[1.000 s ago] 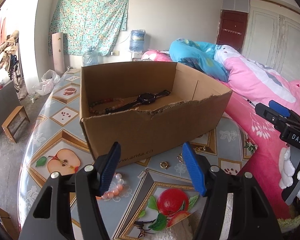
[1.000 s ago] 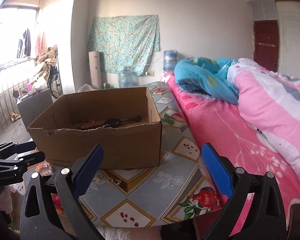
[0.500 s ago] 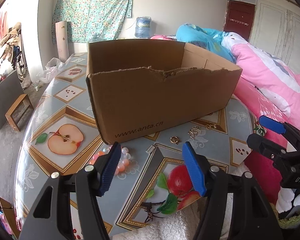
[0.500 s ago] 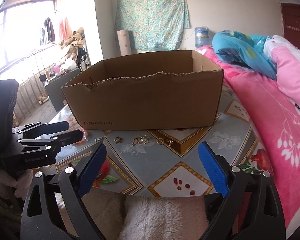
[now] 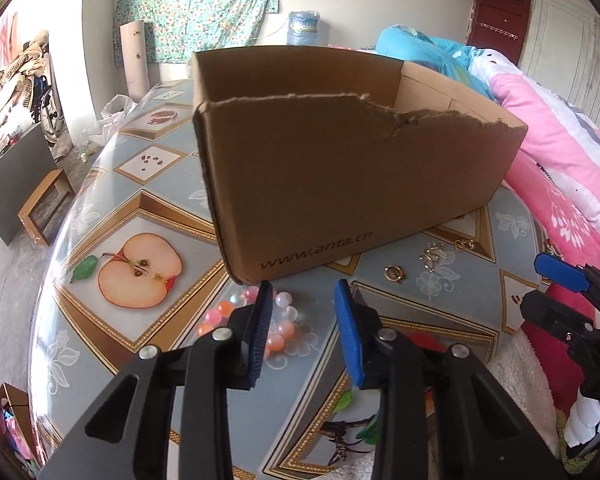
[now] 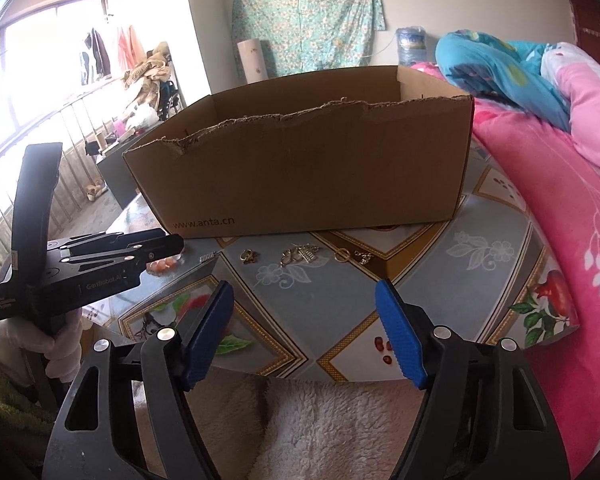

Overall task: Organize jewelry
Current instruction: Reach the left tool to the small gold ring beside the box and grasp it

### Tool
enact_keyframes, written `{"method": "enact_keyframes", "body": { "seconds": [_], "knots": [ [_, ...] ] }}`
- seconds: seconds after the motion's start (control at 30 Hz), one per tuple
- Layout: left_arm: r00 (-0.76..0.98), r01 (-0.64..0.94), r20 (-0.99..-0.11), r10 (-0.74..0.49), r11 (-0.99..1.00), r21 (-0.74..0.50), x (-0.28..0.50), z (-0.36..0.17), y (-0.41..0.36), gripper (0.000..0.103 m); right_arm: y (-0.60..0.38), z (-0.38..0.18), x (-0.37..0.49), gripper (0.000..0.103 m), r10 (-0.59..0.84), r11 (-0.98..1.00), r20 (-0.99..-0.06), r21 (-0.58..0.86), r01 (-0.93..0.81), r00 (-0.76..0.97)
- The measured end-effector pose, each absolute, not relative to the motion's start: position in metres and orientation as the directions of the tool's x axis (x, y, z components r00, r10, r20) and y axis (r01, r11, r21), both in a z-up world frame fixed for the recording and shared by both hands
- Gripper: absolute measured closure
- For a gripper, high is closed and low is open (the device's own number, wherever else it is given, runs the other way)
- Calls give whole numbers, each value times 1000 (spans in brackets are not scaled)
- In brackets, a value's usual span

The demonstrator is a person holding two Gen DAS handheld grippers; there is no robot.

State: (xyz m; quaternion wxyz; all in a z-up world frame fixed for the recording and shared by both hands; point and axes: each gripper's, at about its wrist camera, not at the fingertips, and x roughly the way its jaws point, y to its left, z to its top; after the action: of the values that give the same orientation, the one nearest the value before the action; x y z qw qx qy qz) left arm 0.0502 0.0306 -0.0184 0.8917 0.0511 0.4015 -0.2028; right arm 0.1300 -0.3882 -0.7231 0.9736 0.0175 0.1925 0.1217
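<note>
While both grippers hover low: jewelry lot on patterned worktop [image 5: 148, 184], before cardboard box [image 5: 340, 184].

Left gripper [image 5: 304, 332]: jaws narrowed, just closing, nothing pressed between pads; poised over pink and white bead bracelet [image 5: 284, 320] lying beside box's near left corner, contact with beads not discernible. Right gripper [image 6: 304, 336]: jaws wide apart, just closing a little, empty; held above near worktop edge. Gold ring [image 6: 249, 256], silver charm cluster [image 6: 300, 256], small hoop [image 6: 342, 255] and gold clasp piece [image 6: 363, 258]: strewn in a row on worktop, just in front of box's long wall, apart from both grippers. Box: open-topped, torn upper edge, contents hidden. Pink quilt [image 6: 560, 184] on bed at right.
</note>
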Motion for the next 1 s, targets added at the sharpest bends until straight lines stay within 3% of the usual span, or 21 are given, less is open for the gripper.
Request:
{"method": "enact_keyframes", "body": {
  "seconds": [0.17,0.53,0.7,1.0],
  "knots": [
    [558,400,-776,-295,914,-60,51,-29,35,94,-385,-724,132,34,256,966,-375,74,-246,891],
    [553,393,-785,-277,918,-47,36,-24,51,93,-383,-727,138,34,267,963,-392,84,-255,880],
    [569,467,-745,-347,882,-54,28,-10,40,93,-382,-727,141,38,276,961,-399,86,-263,874],
    [551,563,-764,-335,825,44,49,-19,-4,84,-382,-726,139,40,282,959,-403,88,-270,871]
  ]
}}
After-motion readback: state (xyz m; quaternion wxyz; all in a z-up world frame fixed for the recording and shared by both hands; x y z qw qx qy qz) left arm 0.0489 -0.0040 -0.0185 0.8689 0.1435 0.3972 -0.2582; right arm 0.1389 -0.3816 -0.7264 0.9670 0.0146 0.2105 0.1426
